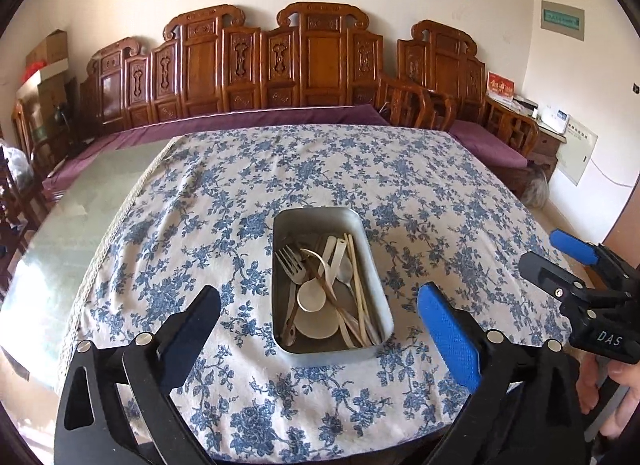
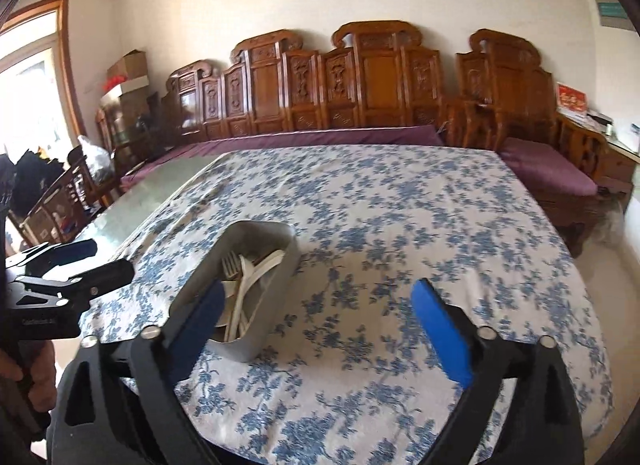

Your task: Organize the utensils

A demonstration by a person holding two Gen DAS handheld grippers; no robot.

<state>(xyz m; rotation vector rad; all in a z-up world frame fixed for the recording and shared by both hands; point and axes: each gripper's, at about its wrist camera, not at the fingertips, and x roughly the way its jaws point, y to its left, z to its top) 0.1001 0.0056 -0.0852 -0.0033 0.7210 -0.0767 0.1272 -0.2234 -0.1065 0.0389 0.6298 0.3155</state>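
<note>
left gripper (image 1: pixel 318 315): jaws wide, empty | right gripper (image 2: pixel 318 315): jaws wide, empty | metal tray (image 1: pixel 384 305): utensils (image 1: pixel 328 289) overlapping, hard to separate | worktop (image 1: pixel 200 225): near edge cut off

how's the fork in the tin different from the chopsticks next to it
The fork is grey metal with tines at one end; the chopsticks are pale, plain thin sticks. The fork lies along the left side of the tin, the chopsticks along the right. The fork's handle is partly buried under the spoons; the chopsticks lie mostly on top. Both rest loose inside the tin, roughly lengthwise.
</note>
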